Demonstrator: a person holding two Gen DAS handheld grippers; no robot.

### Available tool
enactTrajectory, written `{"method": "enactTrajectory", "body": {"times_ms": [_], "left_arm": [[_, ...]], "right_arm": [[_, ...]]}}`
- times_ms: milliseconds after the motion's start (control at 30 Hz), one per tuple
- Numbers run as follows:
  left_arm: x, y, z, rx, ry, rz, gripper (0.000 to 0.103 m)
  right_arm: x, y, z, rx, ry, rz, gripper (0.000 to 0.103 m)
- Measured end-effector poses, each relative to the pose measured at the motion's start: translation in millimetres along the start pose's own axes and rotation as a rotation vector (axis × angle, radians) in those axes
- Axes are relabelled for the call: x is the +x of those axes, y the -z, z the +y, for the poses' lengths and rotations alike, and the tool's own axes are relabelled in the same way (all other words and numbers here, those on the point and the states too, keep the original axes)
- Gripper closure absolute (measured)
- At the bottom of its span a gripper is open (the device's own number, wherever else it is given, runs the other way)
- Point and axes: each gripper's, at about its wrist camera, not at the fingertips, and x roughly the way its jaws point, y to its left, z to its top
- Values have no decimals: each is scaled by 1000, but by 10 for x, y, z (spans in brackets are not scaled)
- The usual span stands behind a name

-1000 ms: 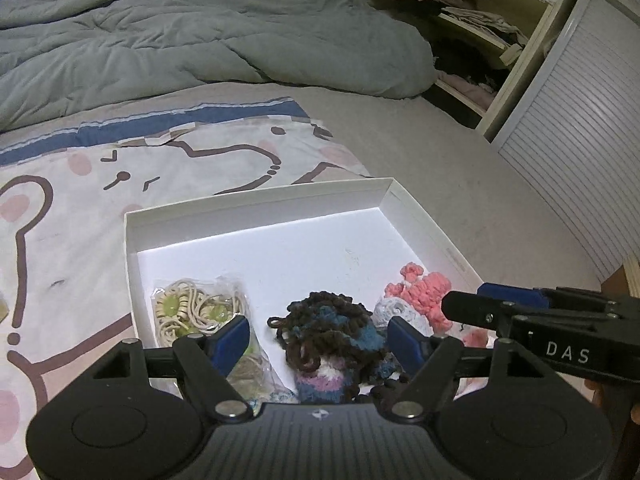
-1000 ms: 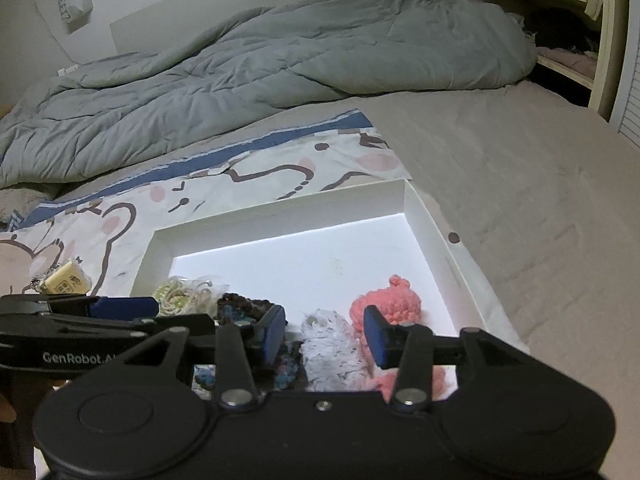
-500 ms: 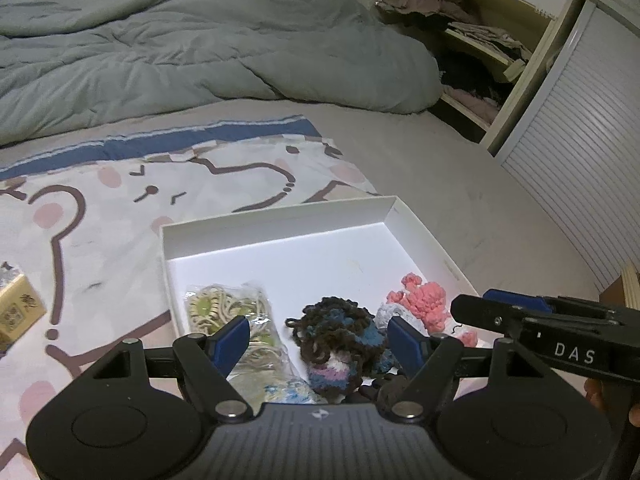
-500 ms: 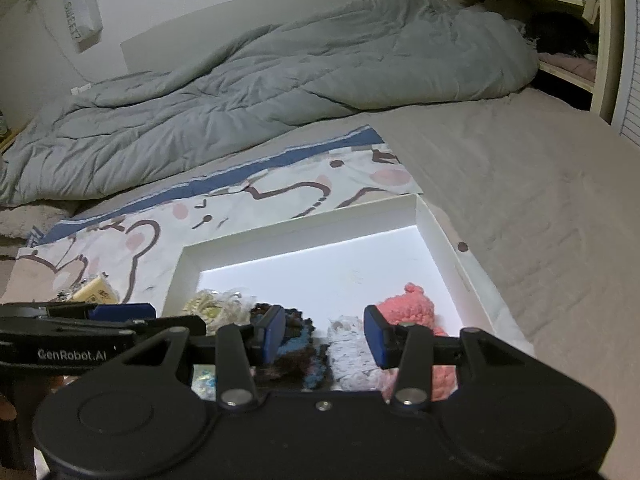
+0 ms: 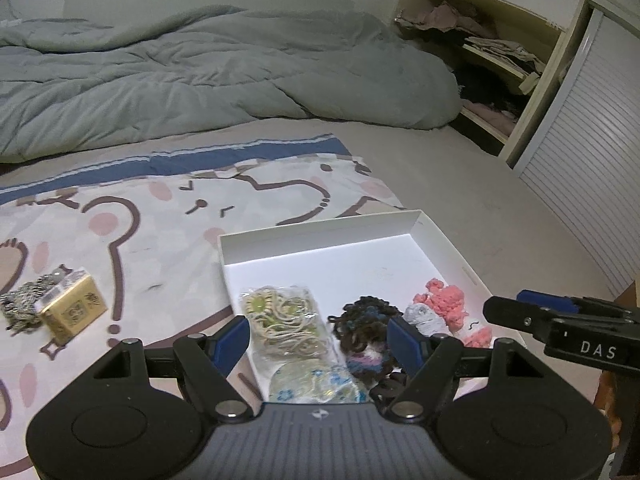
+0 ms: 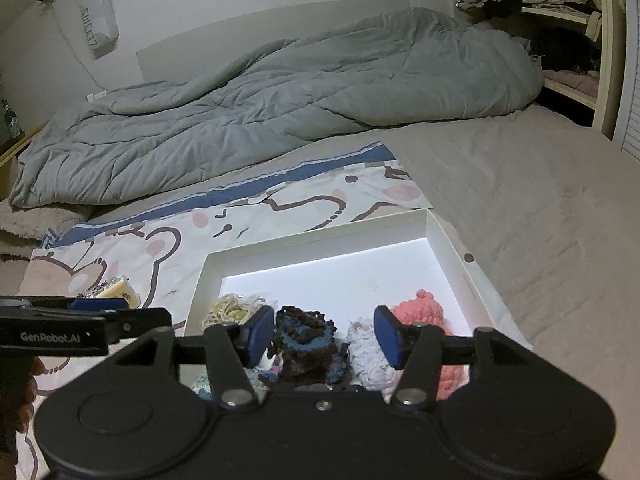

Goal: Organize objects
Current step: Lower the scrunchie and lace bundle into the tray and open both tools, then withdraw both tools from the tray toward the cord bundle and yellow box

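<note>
Both grippers lifted back from white box (image 5: 436,236); right gripper (image 6: 324,334) jaws just widened, empty | left gripper (image 5: 318,340) parted, empty | four soft items boxed ahead | gold box (image 5: 74,310), chain (image 5: 24,306) left outside.

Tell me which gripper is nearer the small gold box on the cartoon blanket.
Left. The left gripper hovers at the white tray's near-left corner, just right of the gold box. The right gripper sits farther right, over the crocheted items.

"DAS" stands in white on the right tool (image 5: 560,316); "GenRobot.AI" on the left tool (image 6: 80,320); "SWEET" runs down a white bag (image 6: 98,26) hanging on the wall.
</note>
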Motion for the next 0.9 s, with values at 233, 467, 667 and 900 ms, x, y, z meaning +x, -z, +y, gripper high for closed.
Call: {"method": "enactTrajectory", "body": {"times_ms": [233,467,667,900], "left_arm": [[-216,44,54,9,-32,-19,25],[-382,111,103,11,-84,-46,3],[-451,177,159,18,-152,-72,0],[-472,229,293,-18,-168,-66,0]], "right_arm": [[-121,28,68,-17,-8,-13,39],[-227,61,148,-49,7,-27,28],[-292,99,197,-79,26,-33,20],[-326,125,222,-81,51,-48,5]]}}
